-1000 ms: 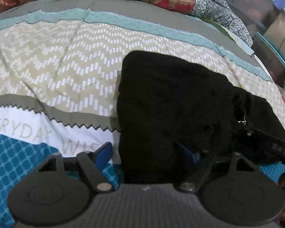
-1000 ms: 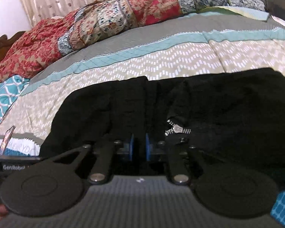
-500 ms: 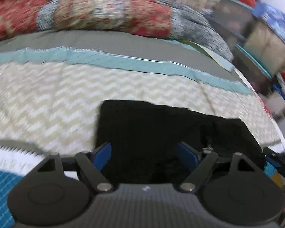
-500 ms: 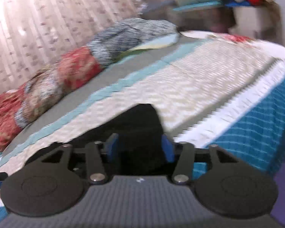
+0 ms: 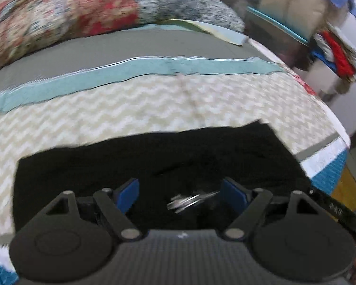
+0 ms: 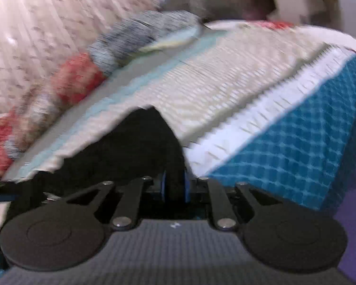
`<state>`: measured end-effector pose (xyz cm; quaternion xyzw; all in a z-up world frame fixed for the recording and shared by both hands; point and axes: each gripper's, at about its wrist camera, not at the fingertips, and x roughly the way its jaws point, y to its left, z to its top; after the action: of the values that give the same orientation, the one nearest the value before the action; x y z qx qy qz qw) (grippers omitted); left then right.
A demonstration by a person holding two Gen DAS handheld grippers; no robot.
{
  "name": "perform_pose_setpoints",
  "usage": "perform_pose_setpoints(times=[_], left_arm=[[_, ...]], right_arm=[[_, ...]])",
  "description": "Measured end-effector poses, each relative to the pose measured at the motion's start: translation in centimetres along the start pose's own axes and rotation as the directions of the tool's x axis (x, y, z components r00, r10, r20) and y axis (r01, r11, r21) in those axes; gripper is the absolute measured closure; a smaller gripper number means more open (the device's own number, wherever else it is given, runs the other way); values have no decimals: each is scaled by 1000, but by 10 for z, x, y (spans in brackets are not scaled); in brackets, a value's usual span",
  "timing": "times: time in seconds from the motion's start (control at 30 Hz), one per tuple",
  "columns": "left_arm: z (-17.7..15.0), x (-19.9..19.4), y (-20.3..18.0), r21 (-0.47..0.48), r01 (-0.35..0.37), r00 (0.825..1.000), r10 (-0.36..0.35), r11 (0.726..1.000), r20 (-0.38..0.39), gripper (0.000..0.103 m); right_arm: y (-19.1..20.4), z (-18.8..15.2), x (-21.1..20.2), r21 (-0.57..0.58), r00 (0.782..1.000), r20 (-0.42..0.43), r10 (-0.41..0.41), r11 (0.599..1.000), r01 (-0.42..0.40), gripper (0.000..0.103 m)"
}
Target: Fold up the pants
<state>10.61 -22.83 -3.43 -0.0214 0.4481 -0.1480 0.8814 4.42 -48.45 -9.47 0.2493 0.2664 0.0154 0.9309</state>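
Black pants [image 5: 154,163] lie folded on the bed [image 5: 154,104], over its chevron bedspread. Left gripper [image 5: 181,193] stands spread wide above them, a metal zipper pull [image 5: 189,200] between its fingers. Right gripper [image 6: 175,187] is clamped on a pants edge.

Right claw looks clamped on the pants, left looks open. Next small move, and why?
Probably close the left claw on the near edge of the black pants. Its blue pads are spread wide, with fabric and the metal zipper pull lying between them. The right claw already pinches cloth, so a second grip would let both ends lift together. Blur hides whether the pads touch fabric.
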Motion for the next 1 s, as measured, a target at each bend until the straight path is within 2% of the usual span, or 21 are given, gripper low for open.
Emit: perform_pose_setpoints(times=[0.07, 0.13, 0.23, 0.27, 0.3, 0.33, 0.43, 0.6, 0.67, 0.7, 0.77, 0.83, 0.87, 0.93, 0.97, 1.0], left_arm=[[13, 6, -21, 38, 36, 999, -36, 999, -3, 24], [23, 15, -40, 69, 72, 997, -71, 995, -18, 24], [37, 37, -66, 91, 92, 994, -86, 992, -64, 24], [40, 44, -72, 95, 95, 993, -88, 991, -80, 24], [43, 50, -77, 97, 103, 991, -93, 990, -99, 24], [46, 56, -83, 95, 113, 988, -102, 989, -119, 22], [57, 67, -99, 89, 119, 983, -105, 989, -153, 2], [69, 79, -128, 170, 122, 971, -82, 978, -223, 0], [69, 85, -137, 215, 90, 966, -32, 972, -257, 1], [67, 87, -138, 231, 73, 966, -11, 970, -258, 6], [64, 88, -135, 253, 66, 965, 3, 965, -264, 77], [67, 85, -121, 196, 86, 961, -30, 977, -276, 84], [68, 79, -111, 162, 101, 963, -56, 982, -262, 85], [72, 67, -98, 127, 104, 969, -72, 986, -235, 85], [73, 60, -91, 108, 112, 971, -86, 988, -223, 85], [74, 54, -85, 93, 123, 972, -101, 988, -213, 85]], right_arm=[[-6, 2, -7, 39, 998, 38, 56, 998, -58, 40], [-13, 5, -7, 47, 997, 57, 56, 997, -59, 39], [-18, 4, 8, 80, 1000, 1, 27, 996, -27, 39], [-20, 2, 11, 97, 998, -25, 52, 994, -49, 50], [-18, -1, 14, 88, 996, -47, 80, 993, -76, 84], [-11, -2, 14, 51, 996, -55, 72, 996, -69, 83], [18, -4, 4, -116, 1000, -7, 27, 993, -28, 84], [63, -8, -13, -348, 996, 76, 46, 937, -17, 84], [77, -14, -24, -427, 993, 101, 64, 904, -15, 84], [83, -17, -28, -453, 991, 111, 77, 891, -19, 84], [93, -21, -36, -488, 988, 123, 97, 873, -25, 84], [96, -24, -37, -496, 987, 123, 105, 868, -30, 83], [95, -25, -39, -478, 986, 126, 109, 878, -36, 77], [89, -27, -41, -428, 985, 133, 111, 903, -44, 50], [86, -28, -41, -409, 986, 121, 112, 911, -53, 24], [84, -29, -38, -398, 988, 102, 117, 915, -67, 20]])
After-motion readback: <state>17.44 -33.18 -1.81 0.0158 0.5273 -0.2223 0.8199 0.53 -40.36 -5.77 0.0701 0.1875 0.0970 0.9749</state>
